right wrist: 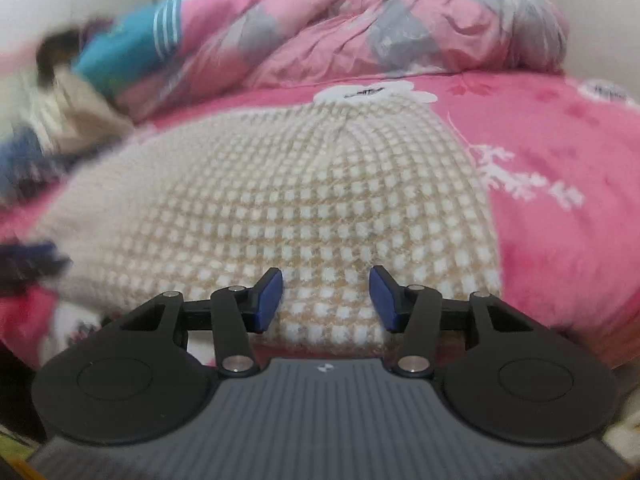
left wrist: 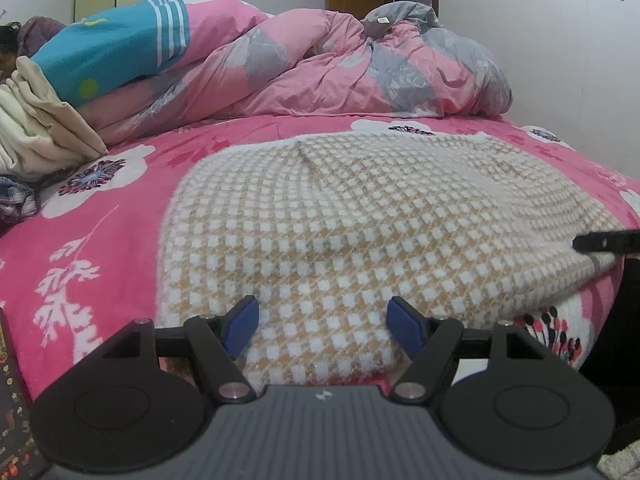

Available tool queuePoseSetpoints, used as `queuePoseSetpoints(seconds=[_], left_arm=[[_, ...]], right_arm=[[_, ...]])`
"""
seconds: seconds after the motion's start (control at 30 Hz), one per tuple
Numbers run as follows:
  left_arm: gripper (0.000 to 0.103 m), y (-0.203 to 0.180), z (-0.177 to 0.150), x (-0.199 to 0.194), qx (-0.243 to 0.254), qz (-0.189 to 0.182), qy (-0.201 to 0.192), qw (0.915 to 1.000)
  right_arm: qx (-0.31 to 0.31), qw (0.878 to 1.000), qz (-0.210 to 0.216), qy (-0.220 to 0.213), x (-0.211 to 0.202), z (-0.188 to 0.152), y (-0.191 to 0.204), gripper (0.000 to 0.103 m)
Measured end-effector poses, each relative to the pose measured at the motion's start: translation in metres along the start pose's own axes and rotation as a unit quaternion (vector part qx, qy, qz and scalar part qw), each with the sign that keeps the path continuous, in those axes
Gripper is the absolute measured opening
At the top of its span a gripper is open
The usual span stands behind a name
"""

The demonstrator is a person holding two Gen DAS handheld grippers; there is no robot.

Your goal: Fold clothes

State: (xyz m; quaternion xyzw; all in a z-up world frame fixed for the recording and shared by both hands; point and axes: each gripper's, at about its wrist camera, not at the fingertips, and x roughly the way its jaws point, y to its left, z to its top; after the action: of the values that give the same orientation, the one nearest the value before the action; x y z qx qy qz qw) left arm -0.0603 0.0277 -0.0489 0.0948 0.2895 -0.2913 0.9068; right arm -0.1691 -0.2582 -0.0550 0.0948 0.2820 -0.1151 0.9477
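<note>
- Fuzzy knit, tan with a white check: the sweater (left wrist: 360,232) lies spread flat on the bed, near edge hanging toward us at the mattress side; we see it from both wrist views (right wrist: 280,208)
- Pink floral bedsheet (left wrist: 100,248) under it, white flowers and leaf prints showing on both sides; in the right wrist view (right wrist: 560,200) the sheet runs bare to the right of the knit
- left gripper (left wrist: 323,326) sits at the near hem of the sweater, blue pads (left wrist: 244,320) spread apart, nothing pinched between them; whether the pads touch the cloth we can't tell
- right gripper (right wrist: 326,300) also at the near hem, further along the same edge; jaws apart, empty; blue pads (right wrist: 270,300) over the knit
- one black finger of the right gripper (left wrist: 600,242) pokes in from the right edge of the left wrist view, just over the sweater's right side
- pink and grey duvet (left wrist: 340,68) bunched up at the far side of the bed, against the wall
- teal garment with white stripes (left wrist: 112,52) draped on the duvet's left end; cream folded cloth (left wrist: 44,132) below it at far left; plaid fabric (left wrist: 16,200) just beside that
- right wrist view is motion-blurred on its left side; details there unreadable
</note>
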Motion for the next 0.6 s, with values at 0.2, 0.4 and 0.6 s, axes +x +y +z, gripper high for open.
queuePoseSetpoints(seconds=[0.2, 0.4, 0.6], left_arm=[[0.076, 0.006, 0.004, -0.011, -0.018, 0.008, -0.019, 0.9996], [0.075, 0.007, 0.006, -0.002, -0.022, 0.017, 0.005, 0.9996], [0.076, 0.011, 0.025, -0.017, -0.033, 0.012, -0.028, 0.9990]], right_arm=[[0.024, 1.000, -0.019, -0.005, 0.003, -0.003, -0.023, 0.048], [0.044, 0.998, -0.031, -0.012, 0.006, -0.003, -0.039, 0.048], [0.047, 0.998, -0.020, -0.027, 0.008, 0.013, -0.025, 0.049]])
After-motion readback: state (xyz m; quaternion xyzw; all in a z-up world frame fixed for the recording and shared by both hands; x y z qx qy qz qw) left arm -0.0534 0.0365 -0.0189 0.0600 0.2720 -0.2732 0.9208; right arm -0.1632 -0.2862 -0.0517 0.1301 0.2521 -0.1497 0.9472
